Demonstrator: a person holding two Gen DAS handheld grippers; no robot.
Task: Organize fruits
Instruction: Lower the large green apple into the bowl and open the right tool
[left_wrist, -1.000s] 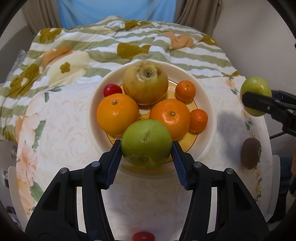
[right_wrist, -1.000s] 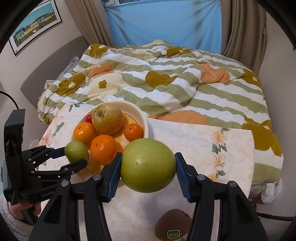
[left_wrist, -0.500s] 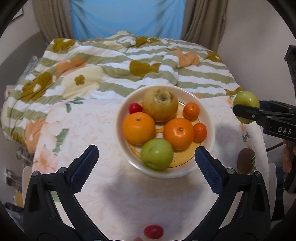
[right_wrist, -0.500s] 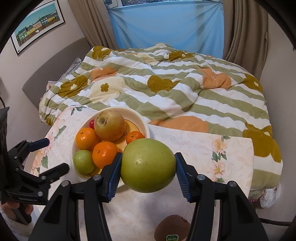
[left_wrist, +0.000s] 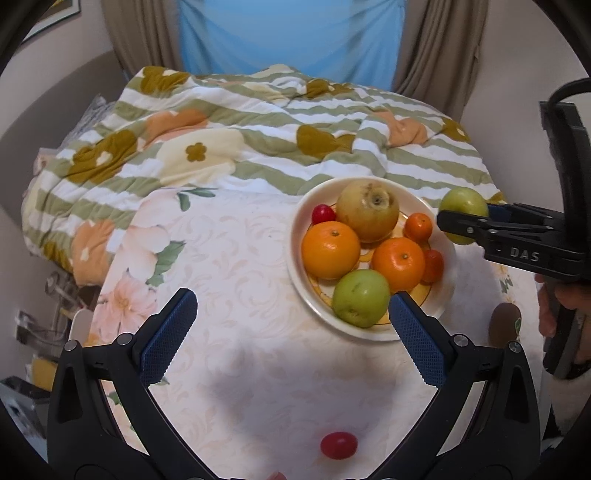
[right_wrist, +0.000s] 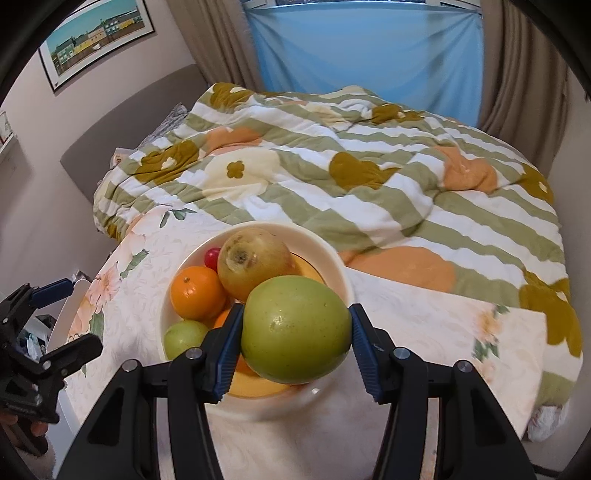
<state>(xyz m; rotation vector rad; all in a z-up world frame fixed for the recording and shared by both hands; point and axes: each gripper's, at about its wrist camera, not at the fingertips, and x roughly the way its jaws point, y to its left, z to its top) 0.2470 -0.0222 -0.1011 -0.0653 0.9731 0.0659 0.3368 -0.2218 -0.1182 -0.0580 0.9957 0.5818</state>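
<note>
Nearest the left wrist camera, a small red tomato (left_wrist: 338, 445) is noted on the tablecloth (left_wrist: 229, 258), low between the arms of the left gripper (left_wrist: 291, 332). That gripper is seen fully spread, with nothing between its blue pads; it hangs over bare cloth just short of the bowl (left_wrist: 295, 254).

In the right wrist view, the right gripper (right_wrist: 295, 332) is found clamped on a green apple (right_wrist: 295, 328), both pads pressed against its sides. The apple is carried in the air over the near rim of the bowl, not resting on anything.

The bowl is observed to hold a second green apple (left_wrist: 361, 297) at its near edge, two oranges (left_wrist: 330, 249), two smaller mandarins (left_wrist: 417, 226), a red tomato (left_wrist: 323, 214) and a large yellowish pear-like fruit (left_wrist: 368, 209) at the back. A kiwi (left_wrist: 504, 322) is seen on the cloth beside the bowl, toward the right gripper's side.

Beyond the table, a striped floral quilt (right_wrist: 332, 177) and a blue curtain (right_wrist: 362, 62) are recorded.

The step in hand is judged to be delivery of the held apple. A free spot is called for, likely the near right of the bowl; the apple should be lowered before release so the piled fruit is not dislodged. The tomato and kiwi are judged outstanding.
</note>
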